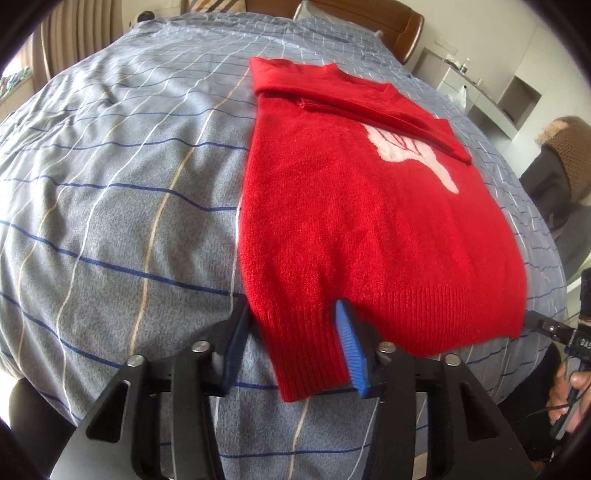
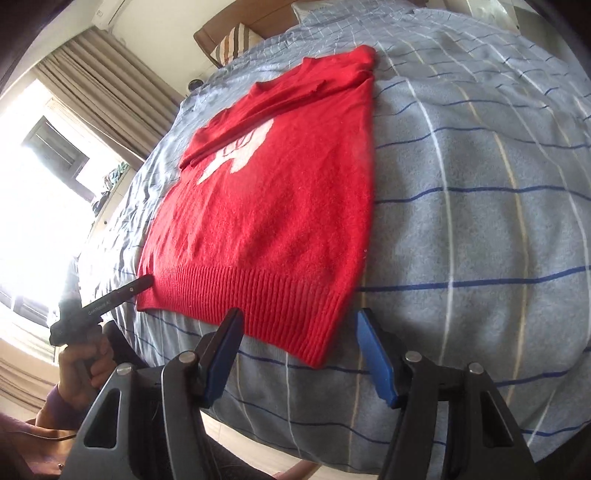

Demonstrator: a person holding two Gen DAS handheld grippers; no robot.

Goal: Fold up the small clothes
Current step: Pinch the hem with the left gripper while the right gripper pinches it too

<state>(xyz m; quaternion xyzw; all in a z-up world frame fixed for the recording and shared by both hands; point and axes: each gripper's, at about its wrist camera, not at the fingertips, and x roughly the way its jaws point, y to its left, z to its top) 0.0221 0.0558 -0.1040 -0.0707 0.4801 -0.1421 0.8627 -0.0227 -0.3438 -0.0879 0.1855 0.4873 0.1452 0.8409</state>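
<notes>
I have the red sweater (image 1: 373,229) lying flat on the grey checked bedspread (image 1: 122,206), hem toward me, collar at the far end, with both sleeves folded across the chest so they partly cover the white pattern. My left gripper (image 1: 291,332) is spread wide around the hem's left corner: one blue finger sits just outside the sweater's left edge, the other presses on the ribbed band further in. My right gripper (image 2: 299,332) is also spread wide, straddling the hem's right corner, one finger over the ribbing and the other on bare bedspread just beside the right edge; I cannot tell if it touches the knit. The side edges run straight away from me, and the hem's near corners hang a little toward the edge of the bed. To the left of the sweater and to its right there is broad open bedspread, rumpled only further off. A striped cushion (image 2: 231,42) and the wooden headboard (image 1: 399,26) sit beyond the collar, well apart from it. Curtains (image 2: 107,92) and a bright window stand on my left, and shelves (image 1: 491,92) along the wall on my right.
</notes>
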